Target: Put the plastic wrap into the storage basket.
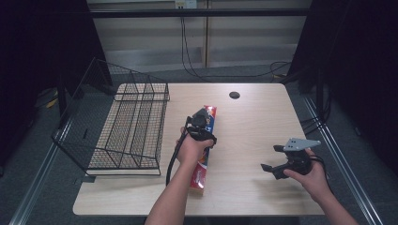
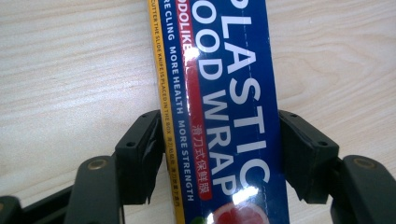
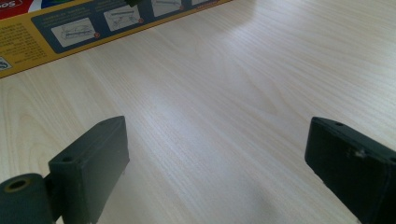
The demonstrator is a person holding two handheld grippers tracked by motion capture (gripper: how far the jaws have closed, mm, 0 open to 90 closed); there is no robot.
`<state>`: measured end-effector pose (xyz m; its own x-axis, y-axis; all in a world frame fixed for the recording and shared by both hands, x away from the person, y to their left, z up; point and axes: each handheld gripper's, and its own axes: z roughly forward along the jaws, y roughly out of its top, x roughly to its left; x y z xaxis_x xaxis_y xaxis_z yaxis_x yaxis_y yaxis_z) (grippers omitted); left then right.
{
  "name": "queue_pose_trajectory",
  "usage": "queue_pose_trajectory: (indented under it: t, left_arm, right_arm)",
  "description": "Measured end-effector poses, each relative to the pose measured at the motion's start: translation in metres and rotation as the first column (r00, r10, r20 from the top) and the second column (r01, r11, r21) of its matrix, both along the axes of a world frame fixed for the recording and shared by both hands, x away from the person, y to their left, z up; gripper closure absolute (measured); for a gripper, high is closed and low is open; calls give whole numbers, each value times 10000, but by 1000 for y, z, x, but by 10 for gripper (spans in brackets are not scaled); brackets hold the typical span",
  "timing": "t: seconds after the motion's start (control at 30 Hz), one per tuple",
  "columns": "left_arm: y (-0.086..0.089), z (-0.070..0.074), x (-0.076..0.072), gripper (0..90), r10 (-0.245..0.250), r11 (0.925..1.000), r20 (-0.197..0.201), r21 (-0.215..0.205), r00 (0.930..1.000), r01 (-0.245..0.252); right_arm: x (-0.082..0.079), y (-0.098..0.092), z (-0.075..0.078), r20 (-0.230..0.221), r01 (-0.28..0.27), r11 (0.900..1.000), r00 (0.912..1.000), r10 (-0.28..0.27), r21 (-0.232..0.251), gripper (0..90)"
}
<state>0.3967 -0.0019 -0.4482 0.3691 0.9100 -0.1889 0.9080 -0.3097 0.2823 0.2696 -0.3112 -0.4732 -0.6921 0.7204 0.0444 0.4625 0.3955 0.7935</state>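
A long blue plastic wrap box (image 1: pixel 200 174) with white lettering and a yellow side lies lengthwise on the wooden table (image 1: pixel 256 117), left of centre. My left gripper (image 1: pixel 205 123) reaches down over its middle. In the left gripper view the box (image 2: pixel 224 70) runs up between the jaws, and both black pads (image 2: pixel 140 154) press its two long edges, so the left gripper (image 2: pixel 219 140) is shut on it. My right gripper (image 1: pixel 272 158) hovers low over bare table at the right, open, with nothing between its jaws (image 3: pixel 217 154). The box's yellow side (image 3: pixel 93 23) lies beyond it.
A black wire basket (image 1: pixel 131 126) lies tipped on its side on the table's left part, its opening facing up and away. A round cable hole (image 1: pixel 234 95) sits near the far edge. Bare tabletop lies between the box and the right gripper.
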Motion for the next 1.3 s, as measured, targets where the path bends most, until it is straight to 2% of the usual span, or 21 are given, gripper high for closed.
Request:
queue_pose_trajectory:
  t: [0.17, 0.33, 0.4, 0.43, 0.47, 0.67, 0.73, 0.83, 0.9, 1.07, 1.3]
  left_arm:
    - [-2, -2, 0, 360, 10, 9998, 87, 195, 10000, -11]
    - [-1, 1, 1, 389, -49, 9997, -92, 227, 9999, 51]
    - [-1, 6, 2, 425, -417, 9984, -252, 359, 9988, 426]
    - [0, 8, 3, 430, -848, 9952, -411, 459, 9956, 866]
    - [0, 9, 3, 432, -1011, 9931, -588, 543, 9931, 1043]
    - [3, 18, 4, 436, -1195, 9896, -941, 694, 9884, 1263]
    - [5, 21, 4, 438, -1136, 9916, -977, 509, 9887, 1190]
    - [7, 30, 5, 439, -1257, 9889, -934, 671, 9877, 1322]
    - [9, 34, 6, 440, -1164, 9913, -997, 494, 9882, 1217]
    - [15, 48, 8, 440, -1215, 9901, -1130, 567, 9861, 1285]
    - [26, 68, 10, 441, -971, 9942, -1081, 361, 9894, 1015]
  right_arm:
    - [0, 0, 0, 36, 45, 10000, 10000, -45, -8, 61]
    - [0, 1, 0, 52, 56, 10000, 10000, -56, -43, 62]
    - [0, 0, 0, 73, 29, 10000, 10000, -29, -8, 62]
    - [0, 0, 0, 104, 49, 10000, 9999, -49, -7, 62]
    - [0, -1, 0, 95, 67, 10000, 9999, -67, 8, 61]
    - [0, 0, 0, 120, 9, 10000, 9999, -9, -24, 61]
    - [0, -1, 1, 111, -16, 10000, 9999, 16, 2, 61]
    - [0, -1, 1, 86, 30, 10000, 10000, -30, 30, 60]
    - [0, -1, 1, 65, 3, 10000, 10000, -3, 48, 60]
    - [0, -1, 1, 84, 15, 10000, 10000, -15, 35, 59]
    - [0, -1, 2, 196, 21, 9998, 9998, -25, 209, 37]
